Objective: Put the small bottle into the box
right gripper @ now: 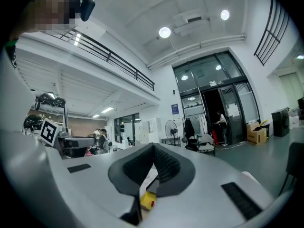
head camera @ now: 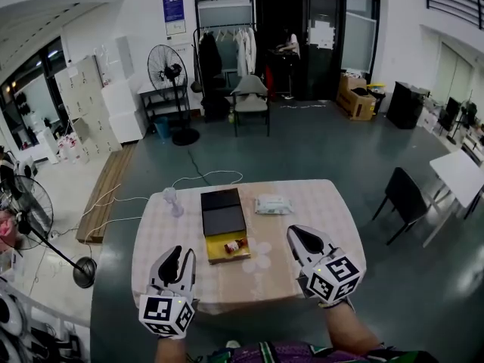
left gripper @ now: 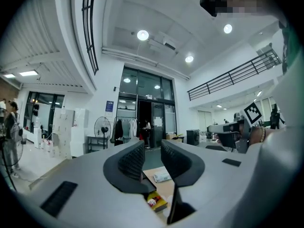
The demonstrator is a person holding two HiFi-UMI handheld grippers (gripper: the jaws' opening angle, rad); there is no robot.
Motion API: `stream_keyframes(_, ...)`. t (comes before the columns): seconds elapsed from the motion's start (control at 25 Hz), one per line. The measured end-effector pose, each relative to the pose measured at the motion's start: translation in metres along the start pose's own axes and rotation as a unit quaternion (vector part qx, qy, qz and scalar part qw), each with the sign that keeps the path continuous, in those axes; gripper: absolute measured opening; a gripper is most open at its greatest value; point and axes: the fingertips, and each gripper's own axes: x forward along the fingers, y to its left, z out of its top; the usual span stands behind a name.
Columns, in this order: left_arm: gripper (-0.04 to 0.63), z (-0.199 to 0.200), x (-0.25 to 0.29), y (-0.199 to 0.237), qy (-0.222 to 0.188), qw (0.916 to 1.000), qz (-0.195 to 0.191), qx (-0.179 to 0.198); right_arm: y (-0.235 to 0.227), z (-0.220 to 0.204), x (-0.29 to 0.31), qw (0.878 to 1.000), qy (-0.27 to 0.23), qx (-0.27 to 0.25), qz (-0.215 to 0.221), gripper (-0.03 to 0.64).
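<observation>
Tablecloth [head camera: 318,218]: matt cloth. Box lid [head camera: 222,210]: matt, smooth. Wipes pack [head camera: 272,204]: glossy plastic. Floor [head camera: 318,142]: smooth, sheeny.

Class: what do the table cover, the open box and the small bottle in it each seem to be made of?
Table cover: probably cloth, matte pale check, hanging over the edge. Box: likely rigid card, matte black lid, yellow inside. Small bottle: reddish, pale cap; glass or plastic, too small to tell.

Small bottle [head camera: 235,245] apparently lies in box [head camera: 218,257] on table [head camera: 325,210].
</observation>
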Motion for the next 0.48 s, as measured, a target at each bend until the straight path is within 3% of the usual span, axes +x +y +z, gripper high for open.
stream_keyframes(0.28, 0.052, 0.000, -0.005, 0.015, -0.001, 0.9998, 0.018, 0.002, 0.012, -0.002, 0.005, 1.000, -0.001, -0.004, 0.000, 0.008)
stream_keyframes(0.48, 0.028, -0.003, -0.007, 0.022, 0.000, 0.9998, 0.020, 0.000, 0.018, -0.002, 0.008, 1.000, -0.004, -0.008, -0.001, 0.007)
